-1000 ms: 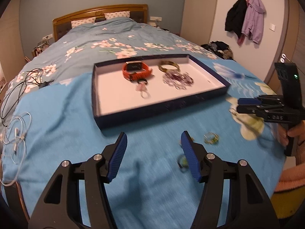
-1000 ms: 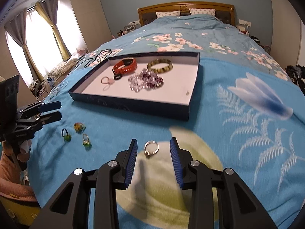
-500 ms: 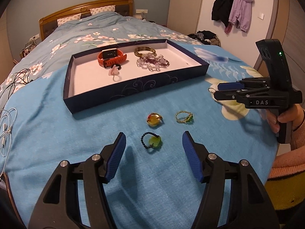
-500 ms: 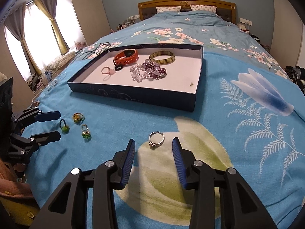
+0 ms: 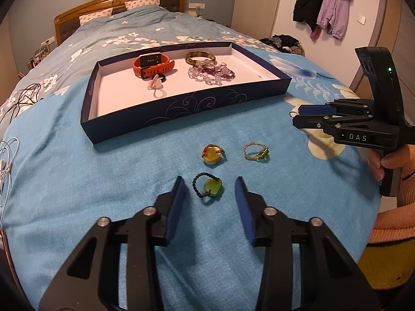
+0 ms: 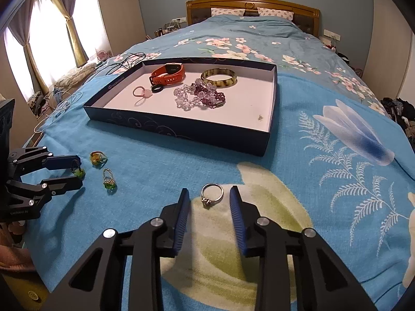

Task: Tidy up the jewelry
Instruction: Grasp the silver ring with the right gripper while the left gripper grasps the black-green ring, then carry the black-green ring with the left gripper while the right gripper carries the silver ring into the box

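A dark blue tray (image 5: 181, 103) on the bed holds an orange watch (image 5: 153, 64), a bangle (image 5: 201, 57), a bead bracelet (image 5: 211, 73) and a pink ring (image 5: 155, 85). My left gripper (image 5: 210, 189) is open, its fingers on either side of a black-cord ring with a green stone (image 5: 208, 188). A yellow-stone ring (image 5: 212, 154) and a gold bead ring (image 5: 255, 151) lie just beyond. My right gripper (image 6: 208, 199) is open around a silver ring (image 6: 212, 194) on the blanket. The tray also shows in the right wrist view (image 6: 181, 127).
The blue floral blanket (image 5: 129, 168) covers the bed. White cables (image 5: 6, 155) lie at the bed's left edge. Jackets (image 5: 324, 5) hang on the far wall. The bed's near edge is close behind both grippers.
My left gripper swung down and forward until its fingers flank the green-stone ring. My right gripper lowered slightly around the silver ring.
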Motion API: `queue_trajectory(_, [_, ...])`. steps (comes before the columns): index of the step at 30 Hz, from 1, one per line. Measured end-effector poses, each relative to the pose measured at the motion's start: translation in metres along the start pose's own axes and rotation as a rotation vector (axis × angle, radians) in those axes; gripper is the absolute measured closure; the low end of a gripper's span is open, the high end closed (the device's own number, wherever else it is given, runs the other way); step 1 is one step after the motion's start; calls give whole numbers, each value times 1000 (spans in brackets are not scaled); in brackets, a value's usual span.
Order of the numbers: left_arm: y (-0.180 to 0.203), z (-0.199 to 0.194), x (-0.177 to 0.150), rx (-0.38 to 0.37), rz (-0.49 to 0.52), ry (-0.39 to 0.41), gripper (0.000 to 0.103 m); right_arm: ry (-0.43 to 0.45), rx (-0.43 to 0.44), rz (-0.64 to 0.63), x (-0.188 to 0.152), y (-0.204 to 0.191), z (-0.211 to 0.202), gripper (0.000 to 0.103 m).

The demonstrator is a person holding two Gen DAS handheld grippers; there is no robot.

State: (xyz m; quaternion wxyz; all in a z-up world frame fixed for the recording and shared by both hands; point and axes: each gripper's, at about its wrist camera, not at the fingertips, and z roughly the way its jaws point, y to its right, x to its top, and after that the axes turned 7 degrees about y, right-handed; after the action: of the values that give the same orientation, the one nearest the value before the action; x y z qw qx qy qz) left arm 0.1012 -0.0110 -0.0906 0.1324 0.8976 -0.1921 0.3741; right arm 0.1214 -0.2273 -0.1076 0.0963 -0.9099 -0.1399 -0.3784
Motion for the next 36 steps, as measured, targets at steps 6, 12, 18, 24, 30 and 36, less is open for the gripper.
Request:
queue_trajectory(6, [0,0,-1,5,-4,-1,82,0,-2,-8,0,-2,0,88])
queue_trajectory(12, [1,-1,-2,13,-4,5,84,1,3,-3,0,-2,-1,96])
queue_trajectory(18, [-1,-2,-1,7,-15,12,86,5,5,-3,0,-1,-3,100])
queue_trajectory(24, [-2,-2,-2,6,-21,15,90,25,15,10,0,2,-7,100])
queue_trajectory(30, [-3,-4,-2,9,-23,22,90,47,41,33,2,4,-11,100])
queue_trajectory(36, [-4,-8,1,12,-20,36,90,82,69,21,5,-1,-18,100])
